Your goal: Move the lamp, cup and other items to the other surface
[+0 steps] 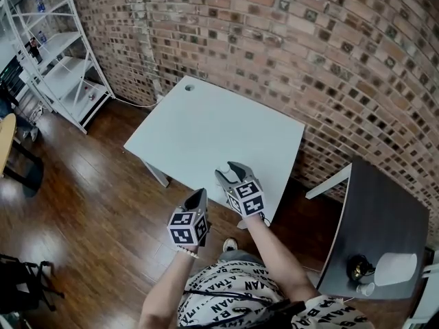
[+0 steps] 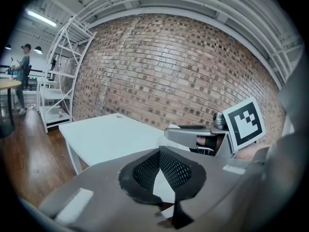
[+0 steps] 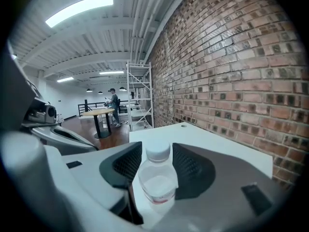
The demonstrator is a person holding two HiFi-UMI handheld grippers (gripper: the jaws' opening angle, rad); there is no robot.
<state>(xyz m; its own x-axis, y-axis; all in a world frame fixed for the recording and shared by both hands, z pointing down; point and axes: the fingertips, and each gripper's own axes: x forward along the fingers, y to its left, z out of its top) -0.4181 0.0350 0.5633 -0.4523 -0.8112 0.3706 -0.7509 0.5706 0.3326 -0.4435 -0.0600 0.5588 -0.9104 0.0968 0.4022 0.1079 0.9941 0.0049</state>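
Observation:
My right gripper (image 1: 233, 171) hovers over the near edge of the white table (image 1: 206, 125). In the right gripper view a small clear bottle (image 3: 157, 183) with a white cap stands between the jaws of this gripper (image 3: 157, 150), and the pads lie against its sides. The head view hides the bottle. My left gripper (image 1: 199, 196) hangs just off the table's near edge, its tips together with nothing between them (image 2: 160, 152). On the dark table (image 1: 384, 211) at the right stand a lamp (image 1: 394, 268) with a white shade and a small white cup (image 1: 365, 289).
A brick wall runs behind both tables. A white shelf rack (image 1: 62, 60) stands at the far left, a round wooden table (image 1: 5, 139) at the left edge, and a black object (image 1: 20, 286) on the wood floor. A person (image 2: 21, 76) stands far off.

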